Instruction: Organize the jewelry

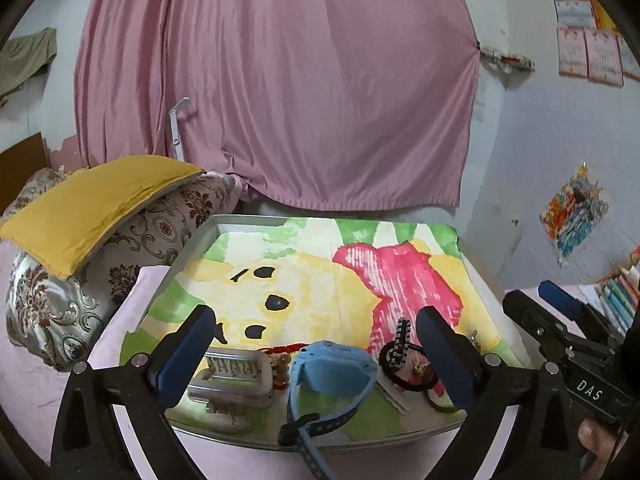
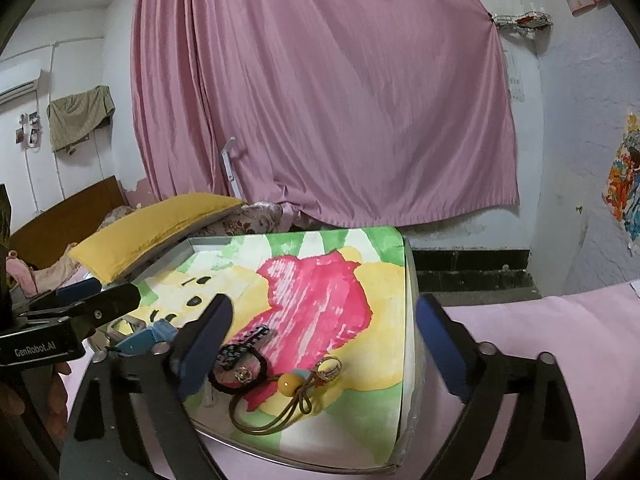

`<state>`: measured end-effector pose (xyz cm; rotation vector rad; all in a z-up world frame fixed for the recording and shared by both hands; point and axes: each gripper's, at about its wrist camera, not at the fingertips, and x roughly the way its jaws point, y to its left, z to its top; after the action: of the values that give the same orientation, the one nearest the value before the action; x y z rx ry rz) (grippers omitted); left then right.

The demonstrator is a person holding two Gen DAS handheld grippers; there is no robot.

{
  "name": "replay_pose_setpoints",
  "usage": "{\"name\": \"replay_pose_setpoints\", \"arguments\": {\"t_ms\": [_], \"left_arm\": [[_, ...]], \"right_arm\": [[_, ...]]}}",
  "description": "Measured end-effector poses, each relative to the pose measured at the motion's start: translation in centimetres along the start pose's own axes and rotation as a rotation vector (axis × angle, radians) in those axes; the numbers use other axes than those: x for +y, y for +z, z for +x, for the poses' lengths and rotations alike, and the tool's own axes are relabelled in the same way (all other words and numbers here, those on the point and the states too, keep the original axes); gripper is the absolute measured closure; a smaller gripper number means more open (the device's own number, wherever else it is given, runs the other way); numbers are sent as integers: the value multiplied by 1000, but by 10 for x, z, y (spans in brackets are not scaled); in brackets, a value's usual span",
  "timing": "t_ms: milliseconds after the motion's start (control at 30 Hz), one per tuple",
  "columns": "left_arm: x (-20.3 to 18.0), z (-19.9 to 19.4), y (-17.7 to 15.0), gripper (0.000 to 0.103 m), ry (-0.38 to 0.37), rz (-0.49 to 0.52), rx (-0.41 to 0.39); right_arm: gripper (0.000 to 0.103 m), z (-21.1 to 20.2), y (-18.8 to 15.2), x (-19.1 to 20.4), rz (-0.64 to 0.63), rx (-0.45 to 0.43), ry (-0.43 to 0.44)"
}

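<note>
Tray [image 1: 476, 426] sits on a pink bedsheet [image 1: 40, 392], lined w/ a painted cloth [image 1: 304, 280]; all the jewelry is bunched at the near edge, nothing sorted yet by the look of it. Biggest piece: blue watch [image 1: 334, 370], its strap hanging over the tray rim toward the camera. Left of it a small clear case [image 1: 230, 376], red cord w/ beads [image 1: 282, 354] between them. To the right: black hair tie [image 2: 236, 374] w/ a checkered clip [image 2: 244, 346] on top, then a brown elastic w/ yellow bead [image 2: 289, 384], then a small ring [image 2: 330, 368]. Main risks, my read: watch strap overhang means a nudge could drag it off the tray; hair tie, clip and elastic overlap, so grabbing one prob lifts the others; ring is tiny and may skid on the cloth or slip out of wide pads. Left gripper [image 1: 320, 360] is low and level at the near edge, jaws spread wide w/ the watch between them, nothing held. Right gripper [image 2: 324, 352] is alongside, same height, angled in over the tray's right corner, jaws likewise wide apart, straddling the hair ties and ring, not touching them as far as I can tell.
</note>
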<state>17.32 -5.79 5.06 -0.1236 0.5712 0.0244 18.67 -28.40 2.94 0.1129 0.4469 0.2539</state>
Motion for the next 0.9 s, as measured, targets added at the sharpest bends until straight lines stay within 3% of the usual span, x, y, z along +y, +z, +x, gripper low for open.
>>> {"name": "replay_pose_setpoints", "arguments": {"t_ms": [333, 900], "left_arm": [[19, -16, -9, 1, 1, -25, -76], [33, -40, -25, 1, -20, -19, -108]], "right_arm": [[5, -17, 0, 9, -20, -64, -6], [2, -52, -11, 23, -25, -103, -34]]}}
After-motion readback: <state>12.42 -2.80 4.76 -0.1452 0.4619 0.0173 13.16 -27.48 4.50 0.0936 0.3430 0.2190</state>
